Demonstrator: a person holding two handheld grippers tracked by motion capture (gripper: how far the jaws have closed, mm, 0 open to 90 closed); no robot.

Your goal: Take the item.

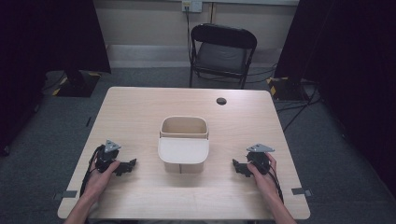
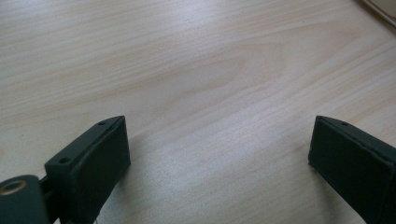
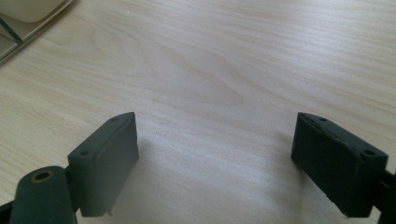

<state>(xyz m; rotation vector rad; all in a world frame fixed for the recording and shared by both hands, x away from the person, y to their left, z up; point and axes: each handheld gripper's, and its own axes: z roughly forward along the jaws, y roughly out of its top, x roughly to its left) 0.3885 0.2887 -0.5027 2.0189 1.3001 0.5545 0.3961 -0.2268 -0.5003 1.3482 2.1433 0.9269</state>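
High view: sitting above the person's side, looking forward and down, taking in the whole bench (image 1: 140, 107), the beige bin (image 1: 184, 144) at centre and a folding chair (image 1: 222, 51) beyond. Left gripper view: riding low, facing along the woodgrain at close range, catching the bin's edge (image 2: 380, 7) top right. Right gripper view: equally close, catching that bin (image 3: 28, 14) top left.

The bin (image 2: 383, 7) is cut off at both gripper views' edges — just a corner (pale rim).
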